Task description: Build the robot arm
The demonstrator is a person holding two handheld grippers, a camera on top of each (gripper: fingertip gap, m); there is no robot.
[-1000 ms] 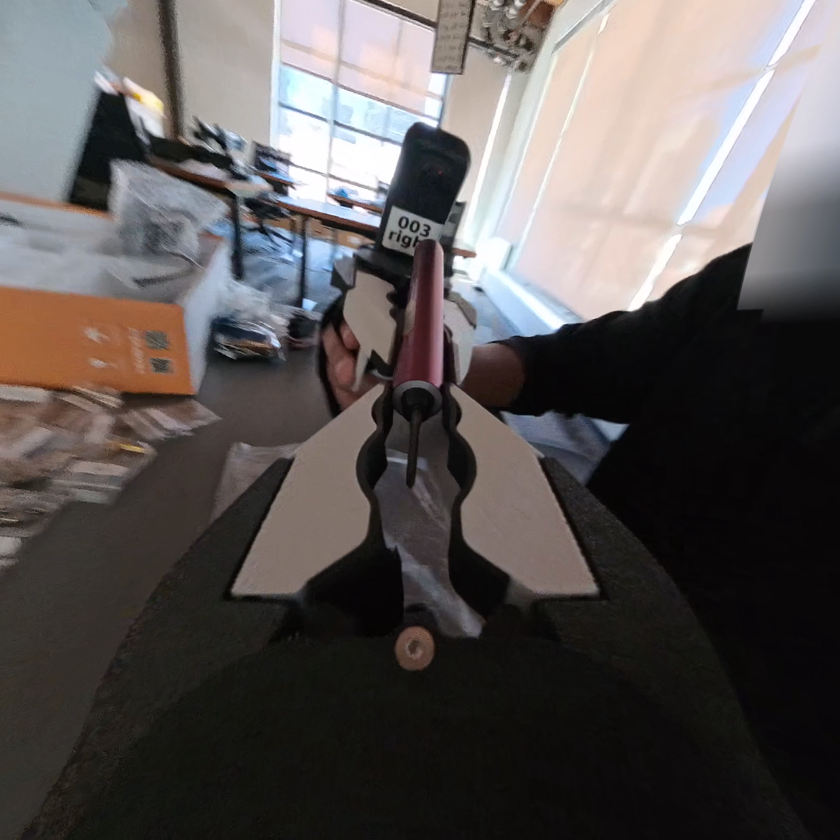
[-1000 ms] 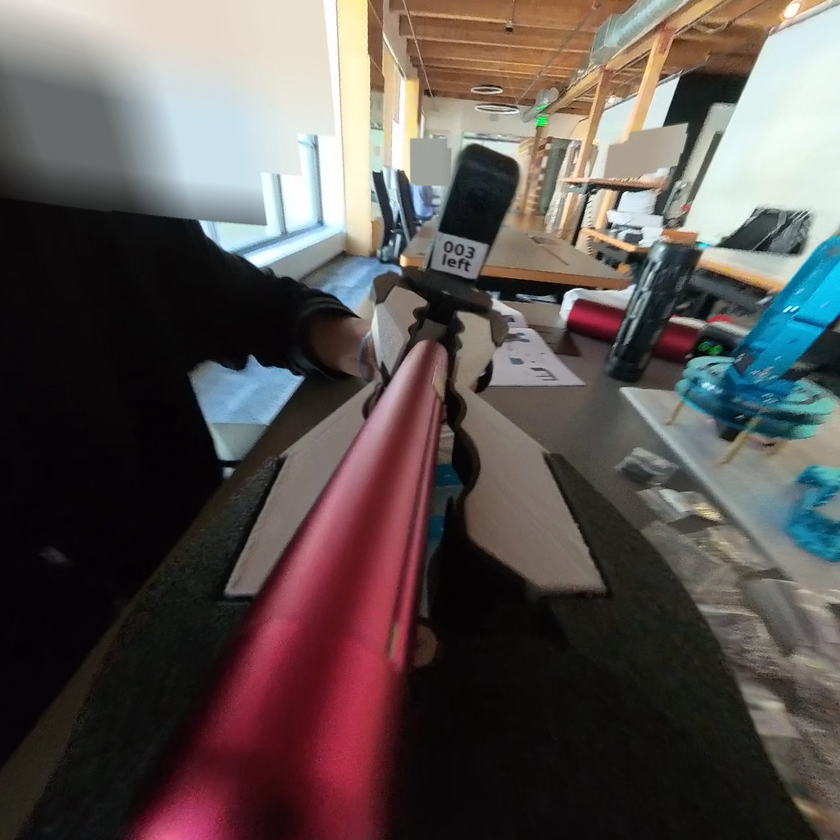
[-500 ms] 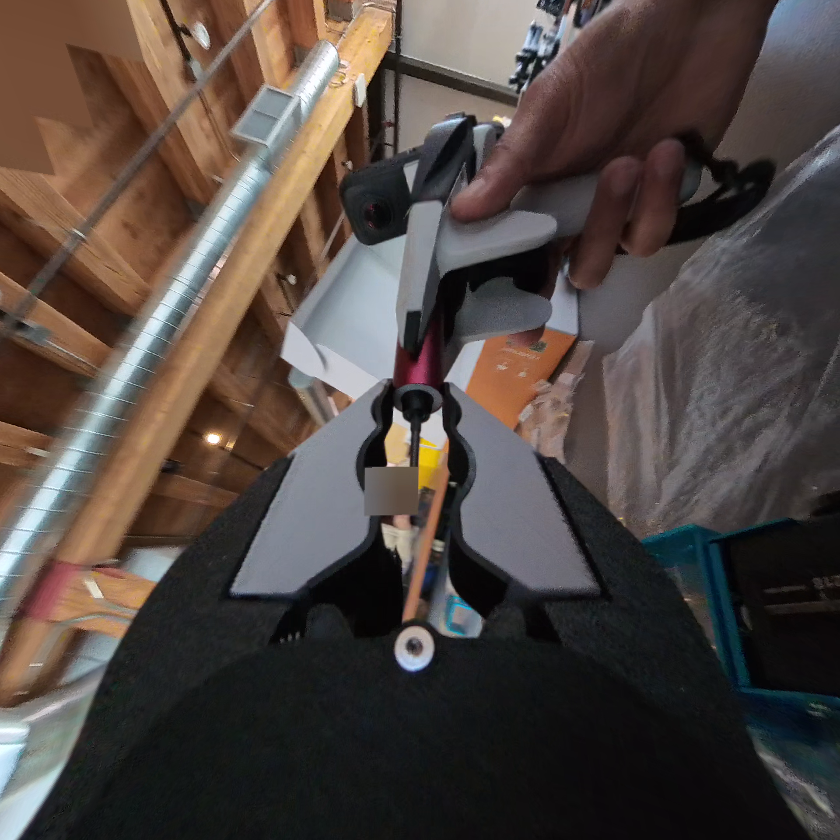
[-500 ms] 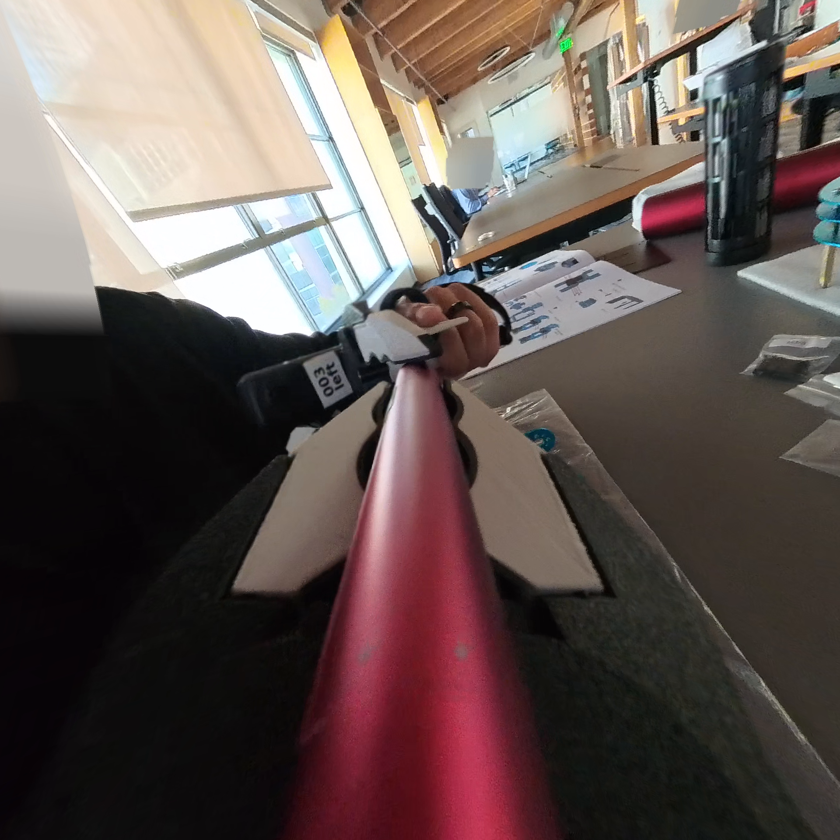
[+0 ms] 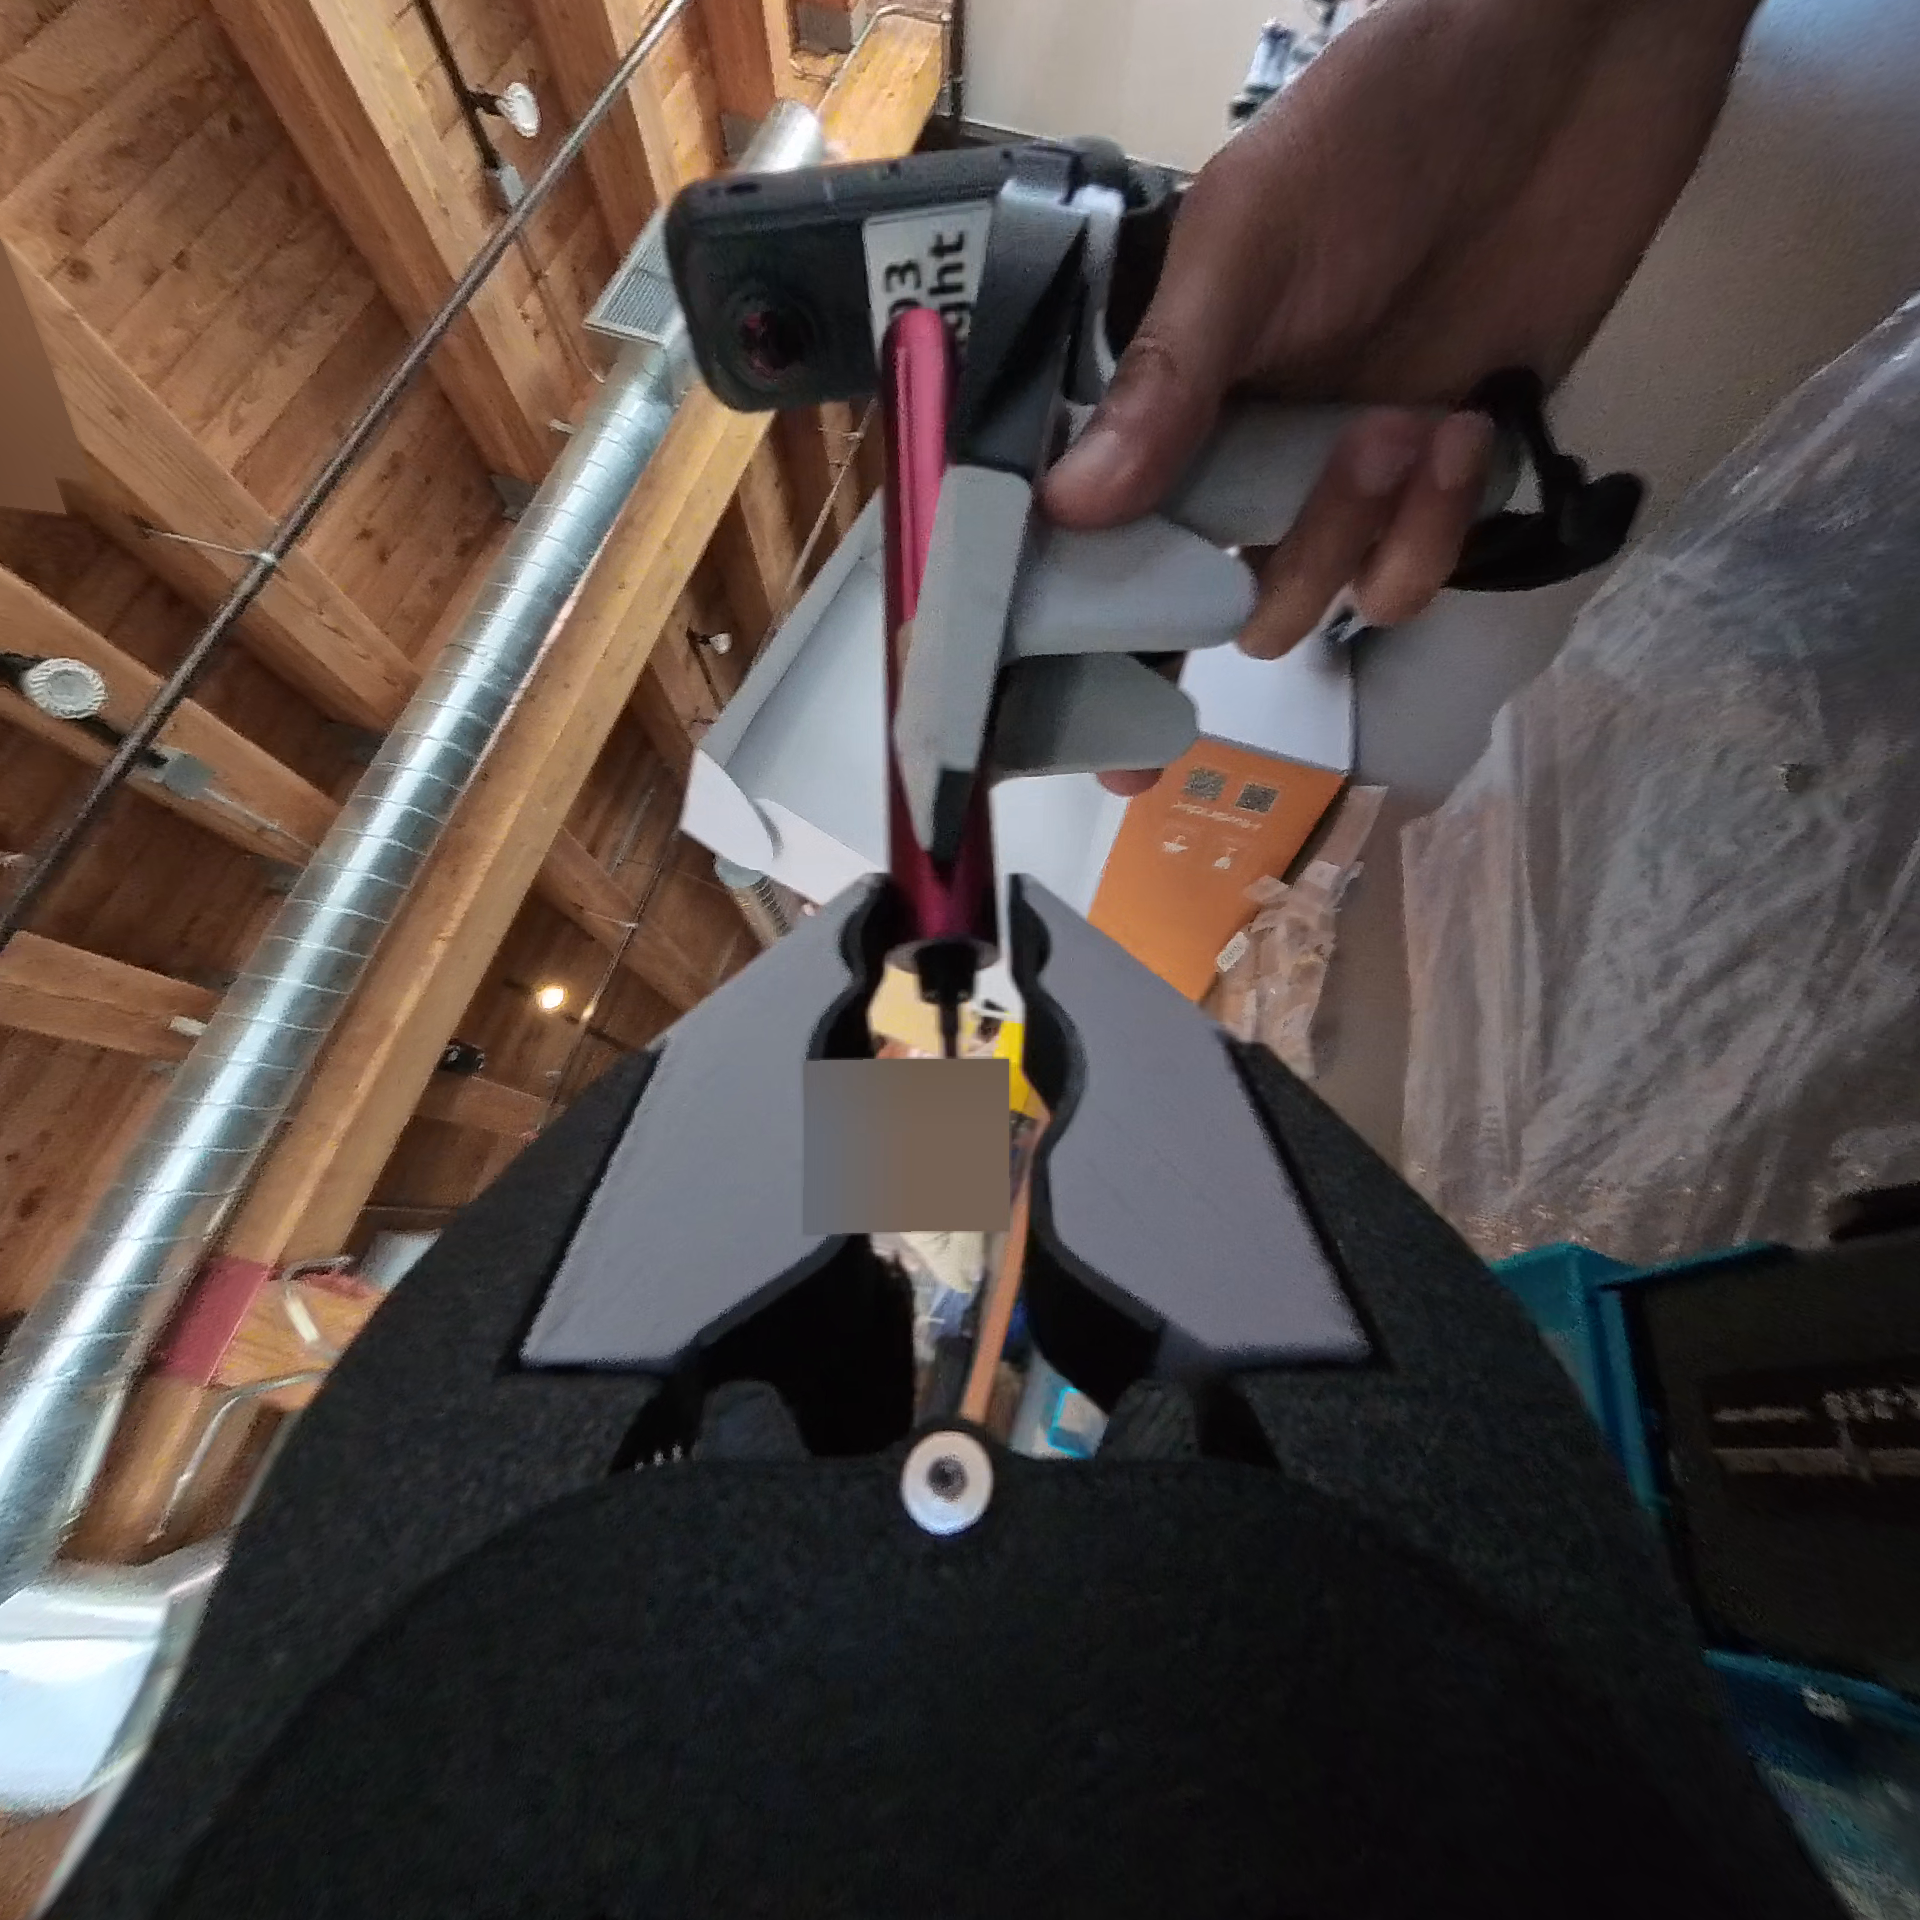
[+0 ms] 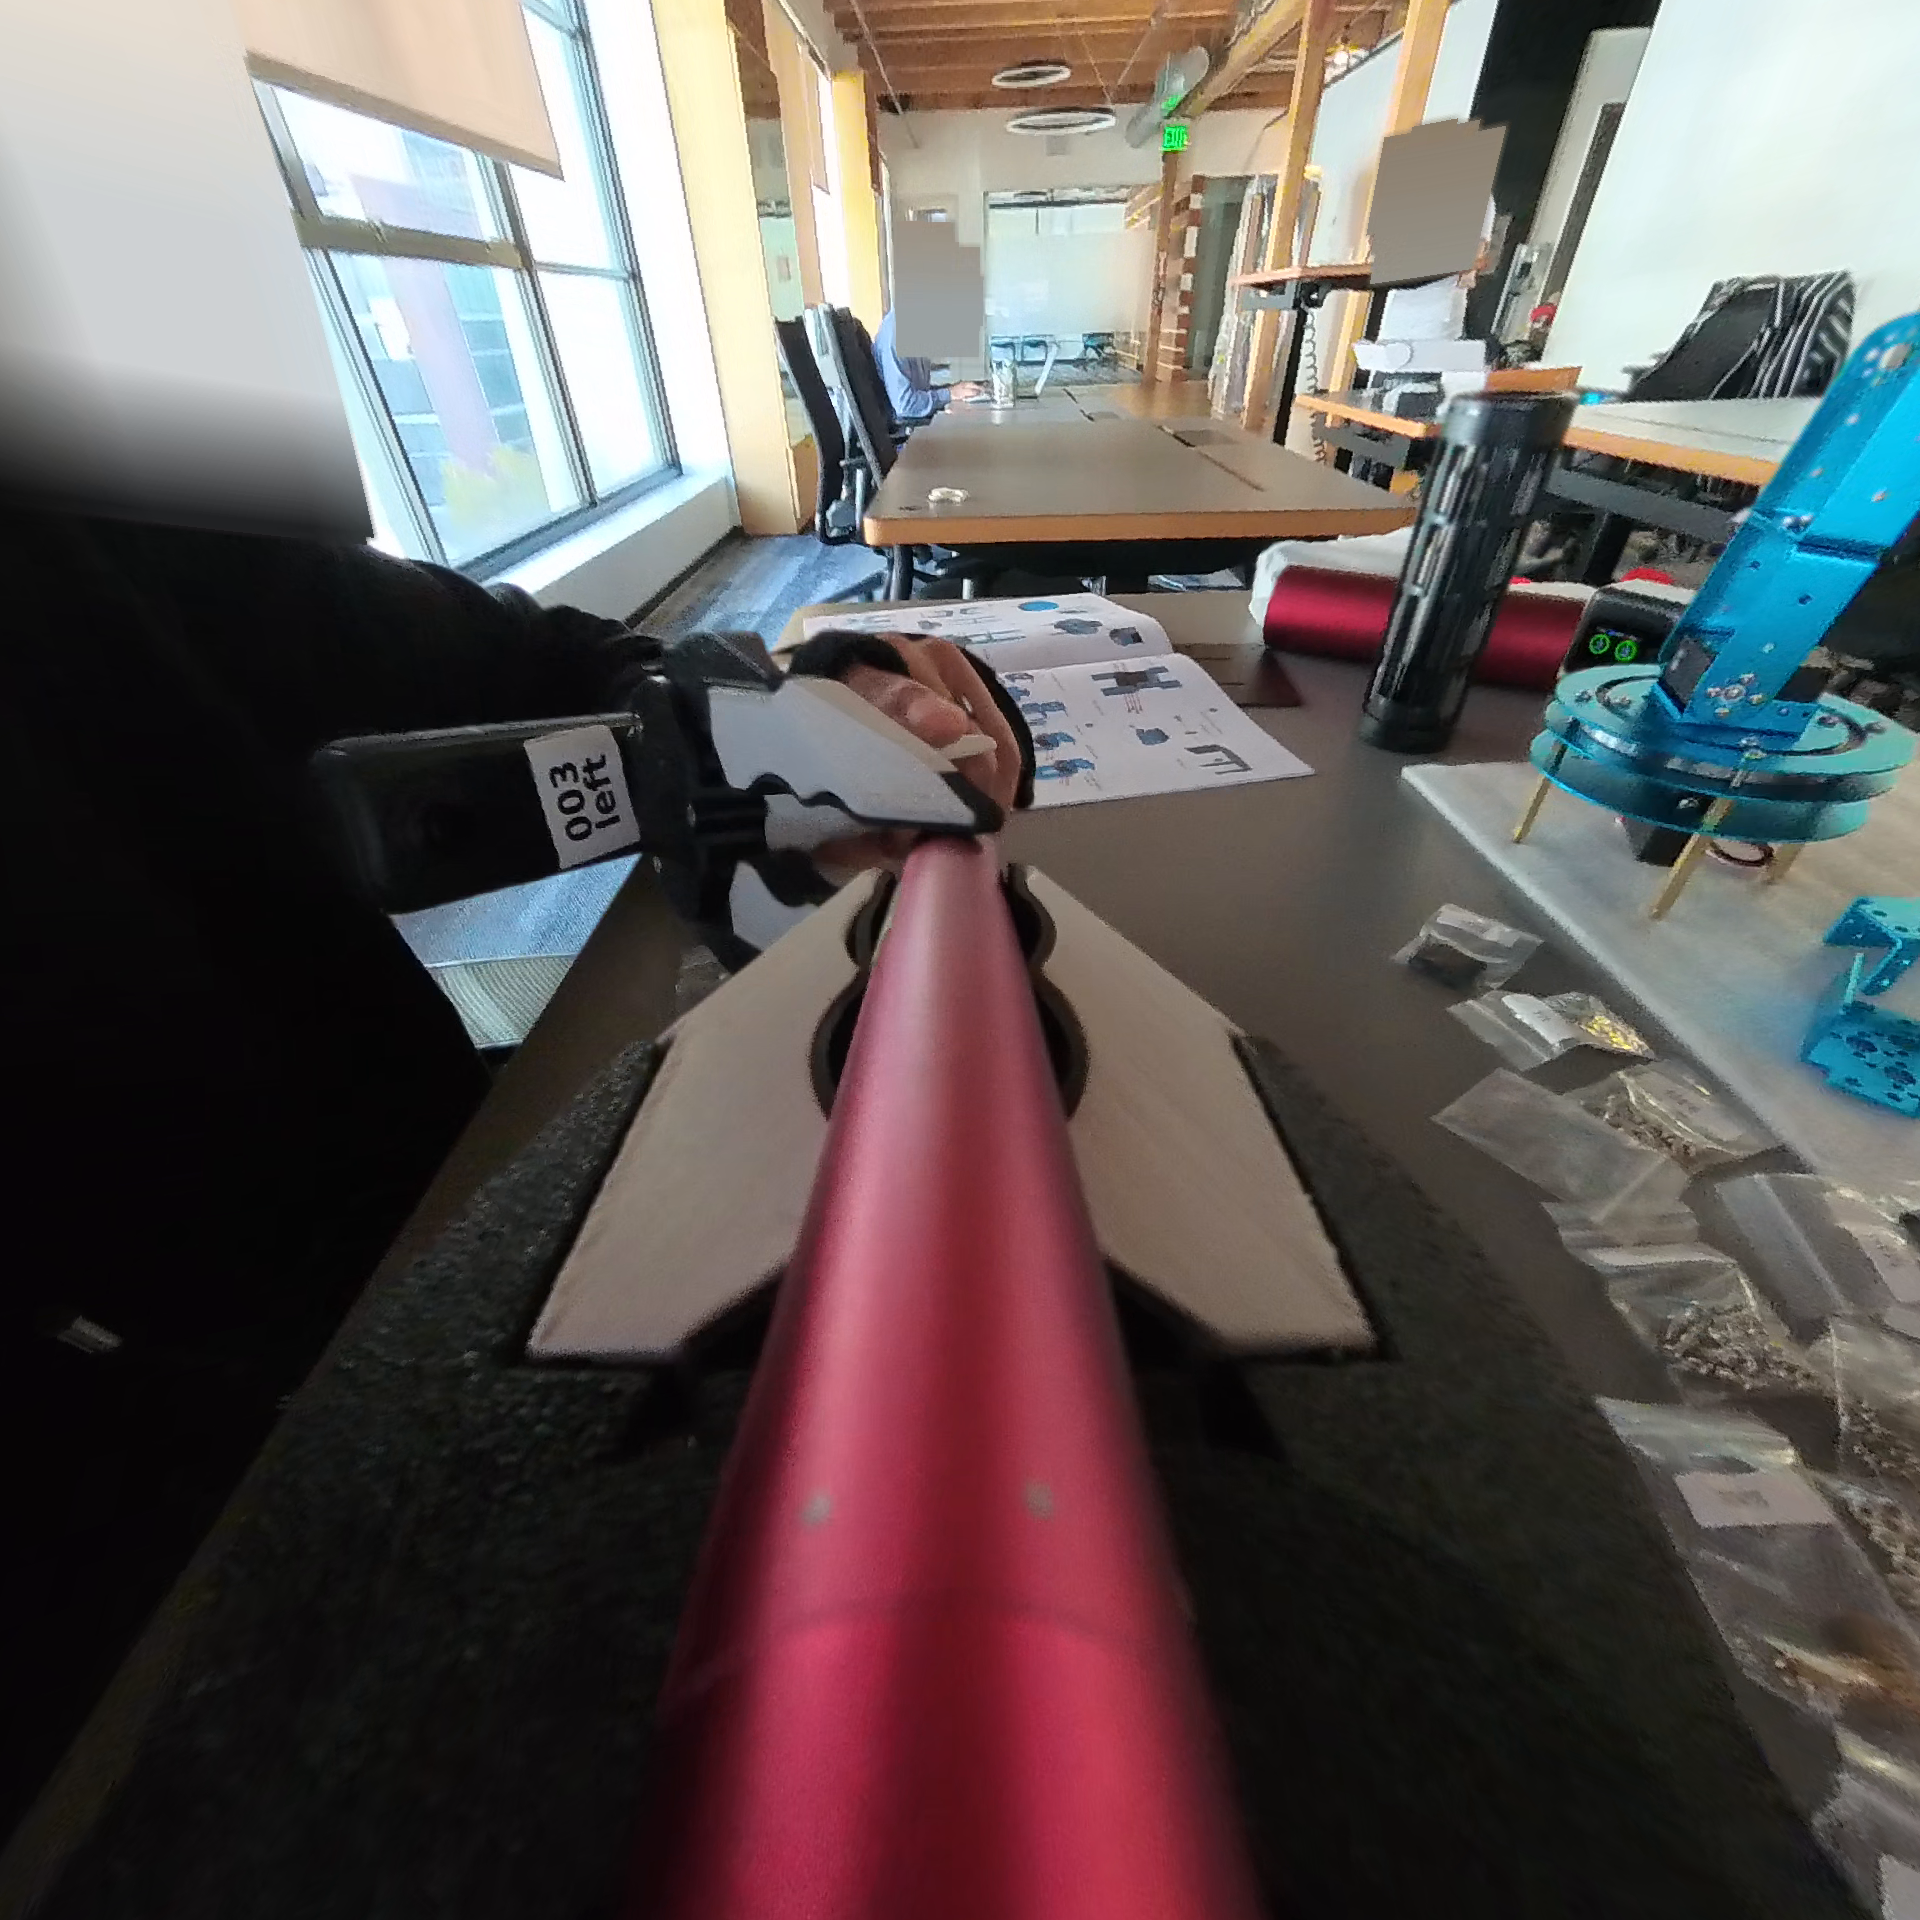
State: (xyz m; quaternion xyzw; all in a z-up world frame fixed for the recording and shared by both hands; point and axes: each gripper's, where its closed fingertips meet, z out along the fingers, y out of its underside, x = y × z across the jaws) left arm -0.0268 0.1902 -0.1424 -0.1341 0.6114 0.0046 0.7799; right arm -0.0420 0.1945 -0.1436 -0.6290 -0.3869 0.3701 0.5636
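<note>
Vs 0.5 s ago: left wrist view shows more of the red screwdriver, longer and tilted slightly; the right gripper's camera body now sits broadside at top. In right wrist view the scene has levelled out, and the blue robot-arm kit is back in sight at right.

Screwdriver: smooth matte red metal cylinder w/ a thin dark bit at its end. Right gripper fingers closed on the shaft, which runs back along them to the lens. Left gripper tips sit either side of the bit end w/ a small gap; can't tell if they touch it. Fingers are flat grey plates w/ scalloped inner edges, on rough black foam-like bodies.

Dark matte table: open instruction booklet, black ribbed tumbler, clear crinkly parts bags.

A blurred patch covers part of the gap between the left fingers. Shaft is blurred near the lens in right wrist view. The hand holding the right gripper is cut off at top.
</note>
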